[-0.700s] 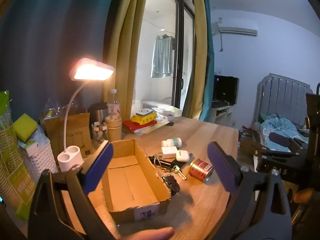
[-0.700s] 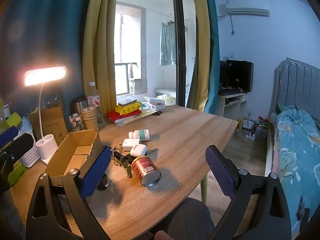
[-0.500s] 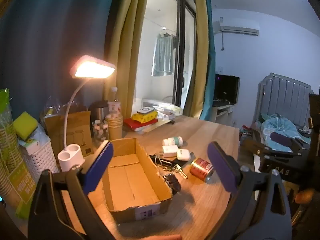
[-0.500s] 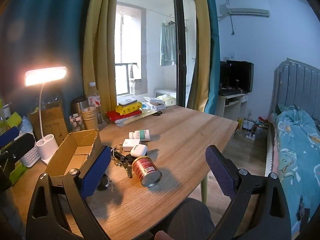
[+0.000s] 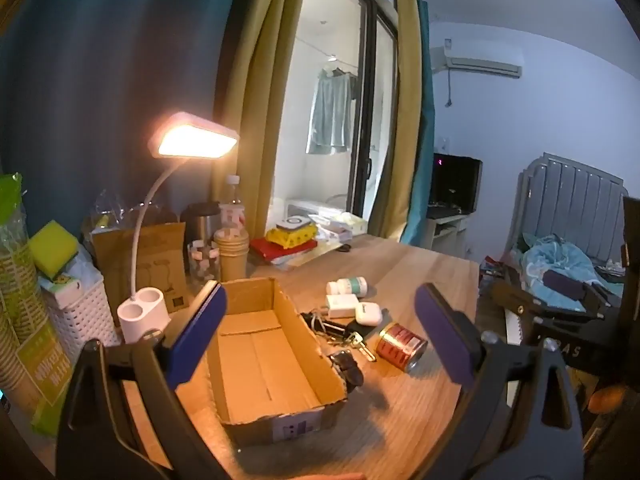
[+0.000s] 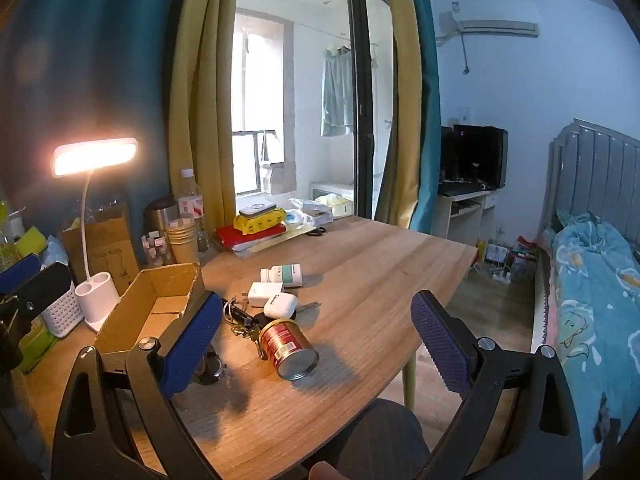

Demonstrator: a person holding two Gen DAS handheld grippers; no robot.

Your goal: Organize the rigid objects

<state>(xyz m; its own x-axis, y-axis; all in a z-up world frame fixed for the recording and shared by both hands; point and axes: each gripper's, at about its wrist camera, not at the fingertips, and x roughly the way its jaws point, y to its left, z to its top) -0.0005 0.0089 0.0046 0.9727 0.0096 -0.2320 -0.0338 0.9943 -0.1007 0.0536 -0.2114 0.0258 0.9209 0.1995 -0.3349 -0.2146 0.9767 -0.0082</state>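
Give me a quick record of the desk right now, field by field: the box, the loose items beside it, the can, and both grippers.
box: open cardboard box, nothing seen inside
loose items: pill bottle, white charger, white earbud case, keys, all on the table beside the box
can: red can on its side
left gripper: open, holds nothing
right gripper: open, holds nothing
lamp: lit

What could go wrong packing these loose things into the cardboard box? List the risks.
The red can lies on its side, so a nudge may roll it toward the table edge. The keys are tangled under the white case; lifting one may drag the other. The light cardboard box could slide.
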